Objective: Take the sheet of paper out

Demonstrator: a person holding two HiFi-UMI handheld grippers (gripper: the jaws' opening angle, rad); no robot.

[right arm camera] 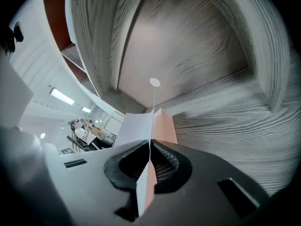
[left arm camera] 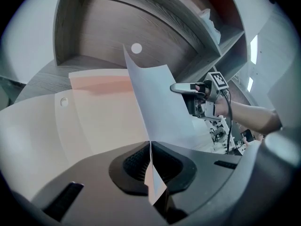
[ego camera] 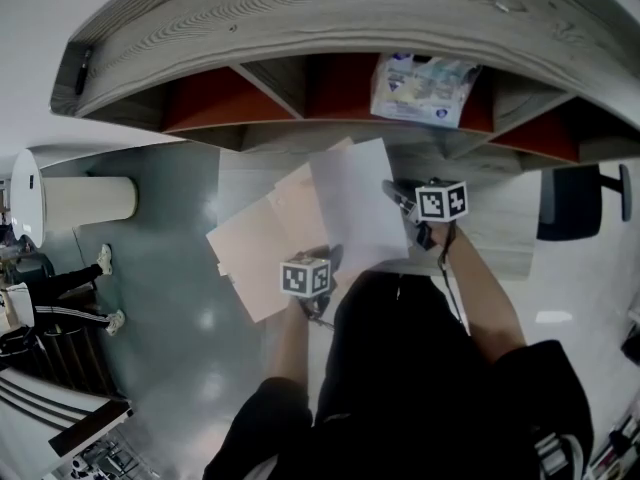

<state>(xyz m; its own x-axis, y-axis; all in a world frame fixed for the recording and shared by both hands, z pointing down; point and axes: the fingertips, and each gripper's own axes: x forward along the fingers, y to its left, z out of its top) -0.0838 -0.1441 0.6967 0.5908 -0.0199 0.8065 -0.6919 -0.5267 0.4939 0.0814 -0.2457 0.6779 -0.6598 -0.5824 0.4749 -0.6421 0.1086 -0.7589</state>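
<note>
Mid-pull, by the look of it: sheet of paper [ego camera: 350, 208] up in front of the shelf [ego camera: 300, 18], partly clear of a peach folder [ego camera: 255, 253]. Left tongs [left arm camera: 150, 147] pinched tight on its bottom edge, right tongs [right arm camera: 150, 145] pinched on its right edge. Next, likely: draw right away gently, without creasing. Both forearms reaching forward, left tilted down more steeply.
</note>
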